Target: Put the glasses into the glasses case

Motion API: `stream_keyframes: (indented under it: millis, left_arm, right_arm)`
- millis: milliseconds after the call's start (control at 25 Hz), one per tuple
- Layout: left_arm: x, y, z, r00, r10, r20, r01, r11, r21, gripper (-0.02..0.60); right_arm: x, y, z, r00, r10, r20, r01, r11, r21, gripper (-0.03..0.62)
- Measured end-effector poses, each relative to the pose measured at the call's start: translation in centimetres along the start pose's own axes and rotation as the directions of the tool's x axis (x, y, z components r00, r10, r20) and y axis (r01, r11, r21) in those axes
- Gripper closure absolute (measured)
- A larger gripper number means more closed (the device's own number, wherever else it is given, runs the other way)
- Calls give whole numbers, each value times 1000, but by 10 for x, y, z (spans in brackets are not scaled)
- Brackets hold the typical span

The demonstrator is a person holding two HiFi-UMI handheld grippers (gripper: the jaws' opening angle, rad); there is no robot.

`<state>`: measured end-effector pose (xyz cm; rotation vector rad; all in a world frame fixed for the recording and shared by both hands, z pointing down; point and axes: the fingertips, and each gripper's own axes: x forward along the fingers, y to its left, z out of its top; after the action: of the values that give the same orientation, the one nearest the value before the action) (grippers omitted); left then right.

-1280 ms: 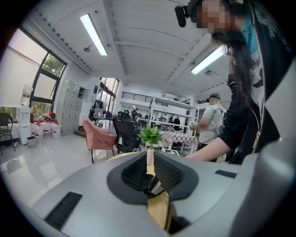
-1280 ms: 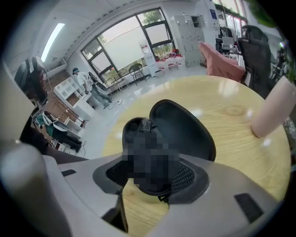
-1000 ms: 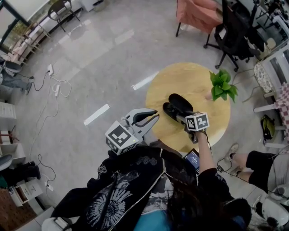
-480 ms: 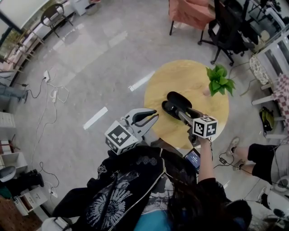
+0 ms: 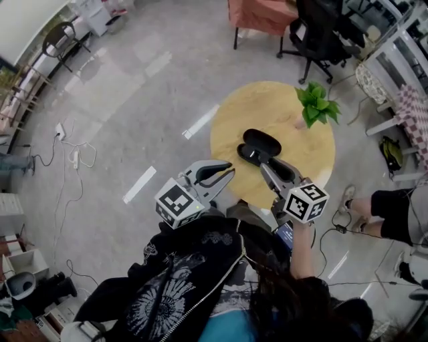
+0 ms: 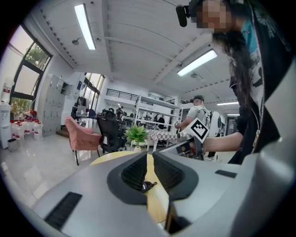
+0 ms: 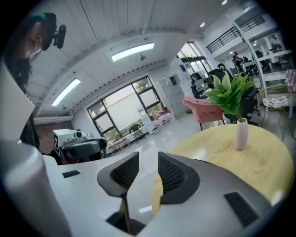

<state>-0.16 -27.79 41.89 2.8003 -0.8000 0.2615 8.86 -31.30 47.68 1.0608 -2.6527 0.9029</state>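
Below me I see a round wooden table (image 5: 261, 110) with a green plant (image 5: 314, 105) at its two o'clock edge, a pink armchair (image 5: 261, 13) at twelve, a black office chair (image 5: 321, 33) at one, and cables (image 5: 75, 159) across the grey floor (image 5: 134, 87) at nine.

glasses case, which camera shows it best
The head view: the glasses case lies open on the round table, seen from above. The left gripper view catches only a dark sliver past its jaws; the right gripper view shows table and plant, no case.

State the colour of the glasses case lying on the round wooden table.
Black. The glasses case shows best in the head view.
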Motion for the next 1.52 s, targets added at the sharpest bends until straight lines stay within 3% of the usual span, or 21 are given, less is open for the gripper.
stream_keyframes:
  millis: [240, 480, 920, 1080, 1280, 1520]
  left_arm:
    - [-16, -13, -9, 996, -87, -23, 87, 996, 18, 543]
    - [-30, -27, -22, 982, -186, -45, 187, 982, 16, 543]
    - [-31, -60, -37, 949, -312, -51, 312, 950, -7, 543]
    - [-26, -74, -36, 943, -331, -40, 331, 944, -4, 543]
    - [-19, -92, -32, 950, -310, -26, 310, 951, 1, 543]
    - [-17, -158, -28, 963, -269, -12, 269, 963, -7, 543]
  right_arm:
    - [-11, 43, 1, 995, -19, 99, 17, 1000, 13, 470]
    - [-24, 71, -11, 982, -87, 166, 81, 996, 46, 497]
    - [-52, 98, -46, 972, -172, 162, 161, 984, 83, 517]
    - [-64, 99, -49, 969, -192, 156, 185, 981, 55, 522]
    - [-86, 103, -54, 973, -165, 159, 163, 986, 24, 525]
    - [-149, 114, -74, 982, -130, 139, 136, 990, -31, 525]
